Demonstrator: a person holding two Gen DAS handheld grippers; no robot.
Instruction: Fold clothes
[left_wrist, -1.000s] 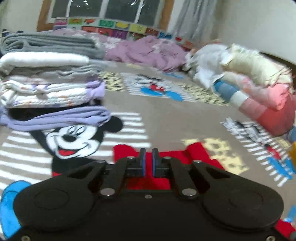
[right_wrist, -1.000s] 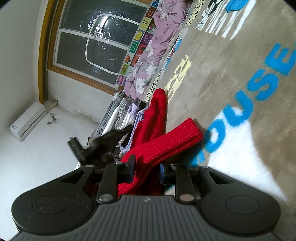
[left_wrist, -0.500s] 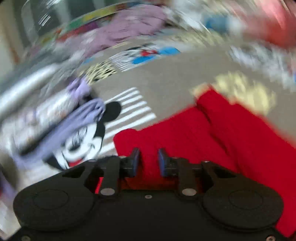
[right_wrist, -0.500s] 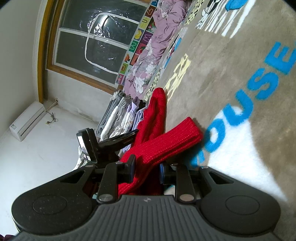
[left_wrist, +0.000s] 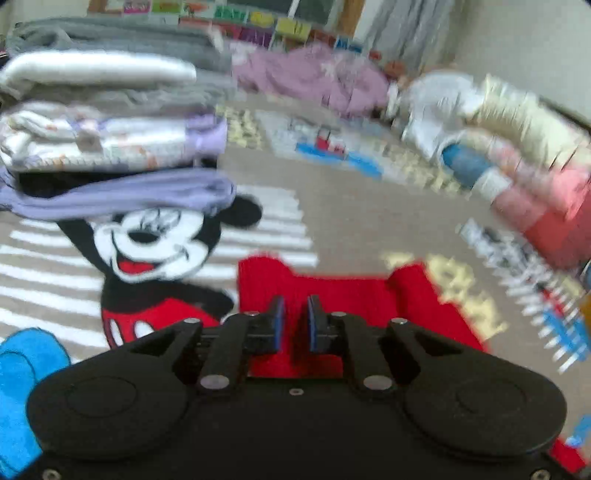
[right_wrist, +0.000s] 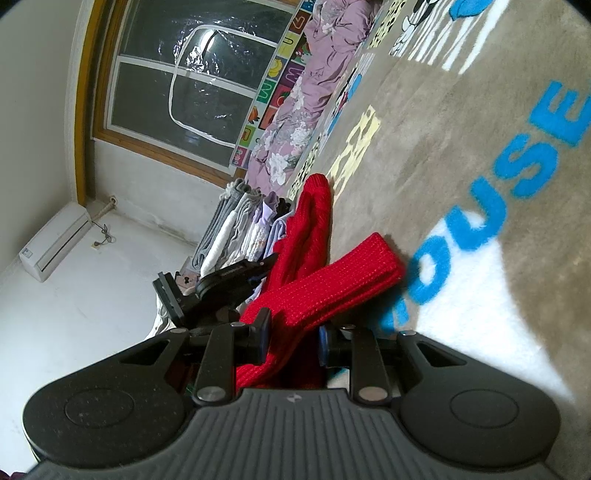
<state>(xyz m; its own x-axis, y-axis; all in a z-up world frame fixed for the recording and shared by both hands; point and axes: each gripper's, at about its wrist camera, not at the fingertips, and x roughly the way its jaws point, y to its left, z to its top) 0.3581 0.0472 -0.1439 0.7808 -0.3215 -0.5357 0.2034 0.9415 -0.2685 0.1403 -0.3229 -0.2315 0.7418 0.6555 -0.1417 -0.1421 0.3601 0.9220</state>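
Observation:
A red knit garment (left_wrist: 351, 295) lies on the cartoon-print rug (left_wrist: 351, 221), just in front of my left gripper (left_wrist: 295, 314). Its jaws are opening, a narrow gap apart, with nothing between the blue pads. In the right wrist view the red garment (right_wrist: 332, 273) rises off the rug (right_wrist: 461, 147) in a folded band. It runs between the fingers of my right gripper (right_wrist: 293, 328), which is shut on it. The left gripper (right_wrist: 271, 258) shows there too, black, close beside the garment's far part.
A tall stack of folded clothes (left_wrist: 110, 110) stands at the left, also seen as the stack (right_wrist: 240, 229) beyond the red garment. Purple bedding (left_wrist: 314, 77) lies at the back. A heap of unfolded clothes (left_wrist: 517, 147) sits at the right. A window (right_wrist: 184, 74) is behind.
The left gripper swung sideways in a blur and came back over the red garment, its pads now slightly farther apart. In the right wrist view it moved closer to the garment. The right gripper stayed still.

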